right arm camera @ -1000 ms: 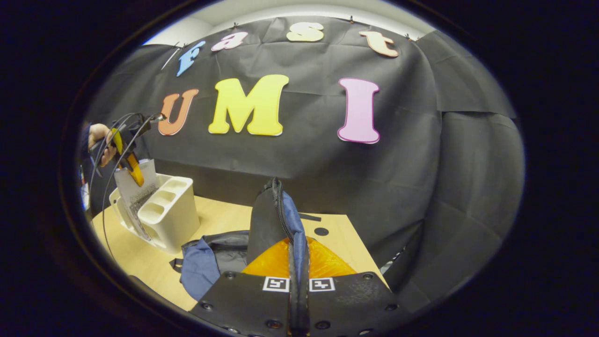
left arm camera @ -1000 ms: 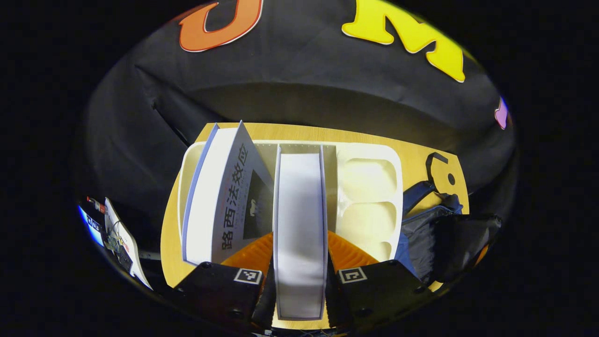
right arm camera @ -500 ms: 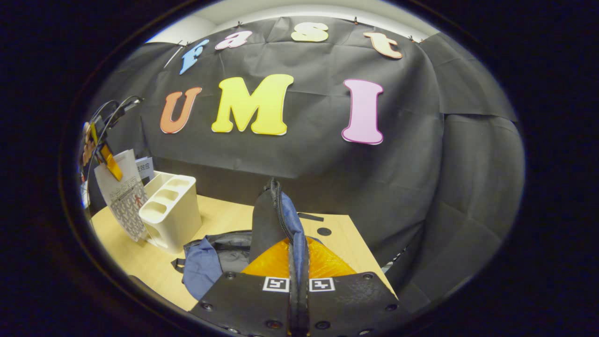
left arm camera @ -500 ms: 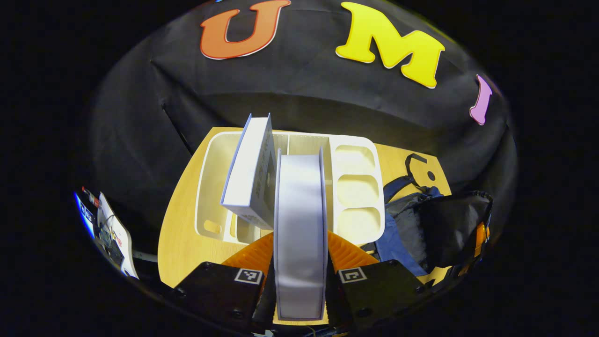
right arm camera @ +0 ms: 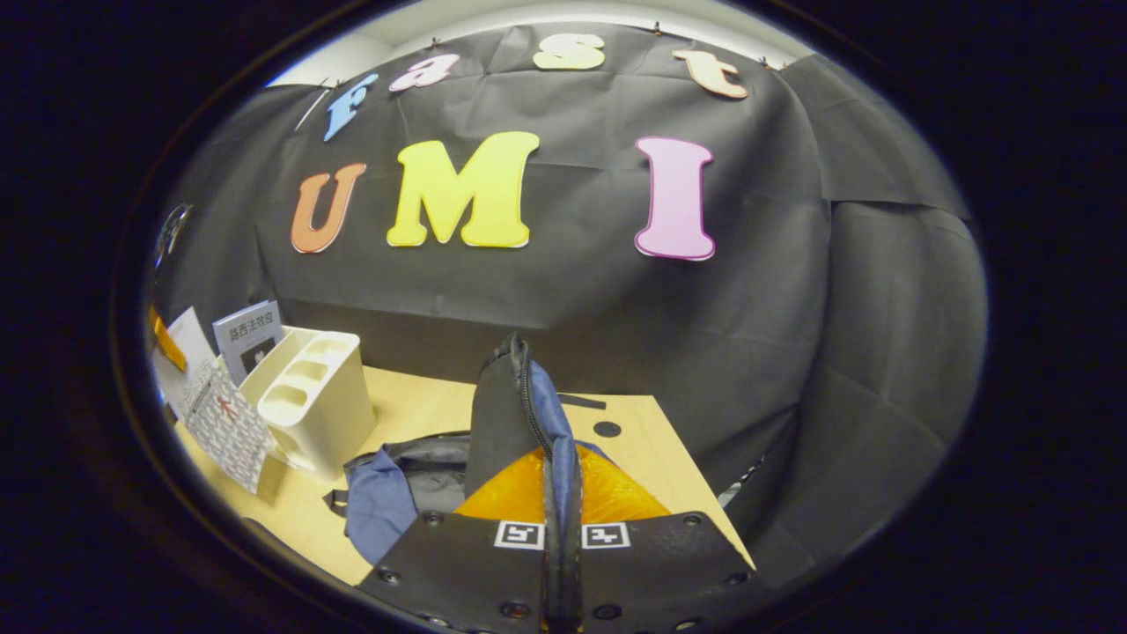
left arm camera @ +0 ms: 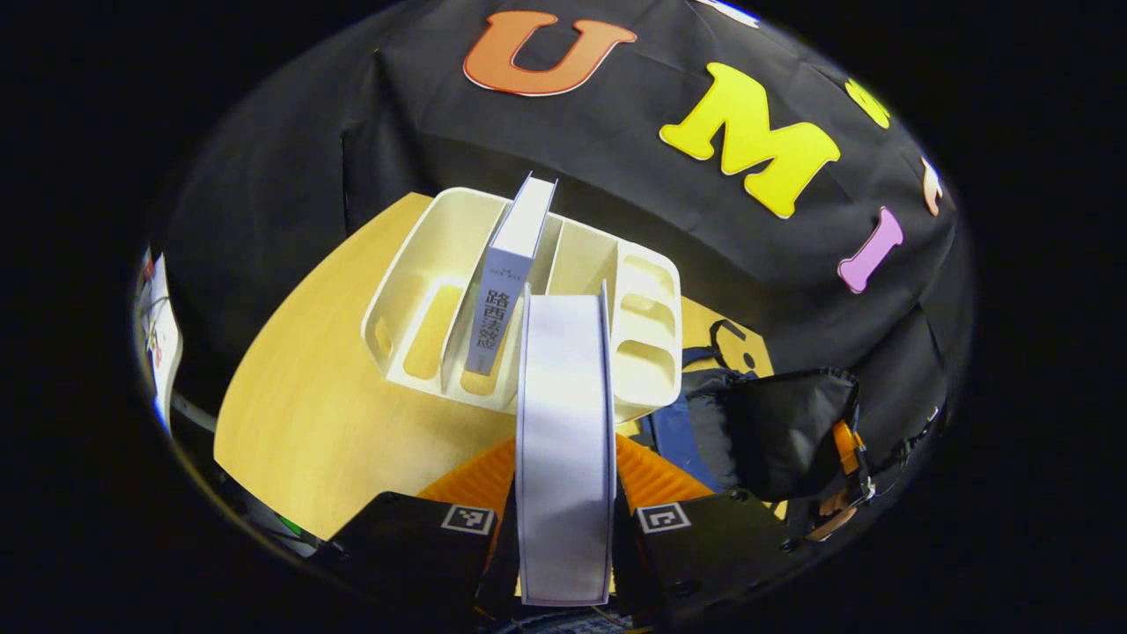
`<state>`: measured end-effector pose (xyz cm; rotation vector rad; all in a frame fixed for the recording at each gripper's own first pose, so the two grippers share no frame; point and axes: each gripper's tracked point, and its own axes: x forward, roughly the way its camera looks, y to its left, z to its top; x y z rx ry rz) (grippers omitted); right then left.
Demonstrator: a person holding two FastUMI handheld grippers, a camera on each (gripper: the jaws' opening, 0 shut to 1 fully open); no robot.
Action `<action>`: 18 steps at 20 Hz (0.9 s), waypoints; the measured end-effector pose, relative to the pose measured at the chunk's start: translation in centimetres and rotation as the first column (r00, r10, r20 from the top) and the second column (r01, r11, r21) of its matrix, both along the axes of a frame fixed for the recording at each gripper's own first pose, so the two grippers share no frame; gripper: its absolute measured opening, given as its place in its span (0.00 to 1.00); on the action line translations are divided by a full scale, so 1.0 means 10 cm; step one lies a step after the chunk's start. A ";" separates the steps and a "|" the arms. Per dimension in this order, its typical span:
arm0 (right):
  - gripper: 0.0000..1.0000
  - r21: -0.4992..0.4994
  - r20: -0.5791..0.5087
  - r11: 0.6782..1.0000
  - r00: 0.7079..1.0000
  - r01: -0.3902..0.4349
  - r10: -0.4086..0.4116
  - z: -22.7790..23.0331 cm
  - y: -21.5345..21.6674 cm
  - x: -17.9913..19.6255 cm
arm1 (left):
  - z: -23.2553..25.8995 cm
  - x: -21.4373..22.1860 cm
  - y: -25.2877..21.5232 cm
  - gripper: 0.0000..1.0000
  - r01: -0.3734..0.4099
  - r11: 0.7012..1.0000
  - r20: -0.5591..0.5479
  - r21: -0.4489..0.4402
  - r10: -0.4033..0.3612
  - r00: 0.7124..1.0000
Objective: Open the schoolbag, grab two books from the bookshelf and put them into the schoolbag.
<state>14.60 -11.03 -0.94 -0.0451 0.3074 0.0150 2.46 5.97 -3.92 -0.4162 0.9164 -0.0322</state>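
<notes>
White book upright between left tongs; schoolbag flap pinched in right tongs.

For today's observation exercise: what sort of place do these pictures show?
Probably a staged recording booth, not a home: black cloth wall, one wooden table, a white bookshelf, and a schoolbag.

You see a pale yellow wooden tabletop under a cream-white plastic bookshelf. The book standing in it has a grey spine with black characters and white page edges. The book held out in front shows white page edges rimmed in pale blue, and its cover carries a fine grey pattern with a small red mark. The fabric schoolbag is blue and black.
</notes>
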 end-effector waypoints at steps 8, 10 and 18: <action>0.00 -0.038 -0.029 0.999 1.000 -0.008 0.007 0.06 0.05 0.04 | -0.05 -0.33 -0.51 0.45 0.036 0.967 0.052 -0.251 -0.024 0.998; 0.00 -0.040 -0.025 0.999 1.000 -0.013 0.012 0.11 0.06 0.04 | -0.04 -0.31 -0.76 0.46 0.061 0.953 0.068 -0.298 -0.043 0.997; 0.00 -0.122 -0.010 0.992 0.999 -0.035 0.034 0.29 0.06 0.07 | -0.23 -0.05 -1.79 0.46 0.139 0.879 0.090 -0.456 -0.110 0.990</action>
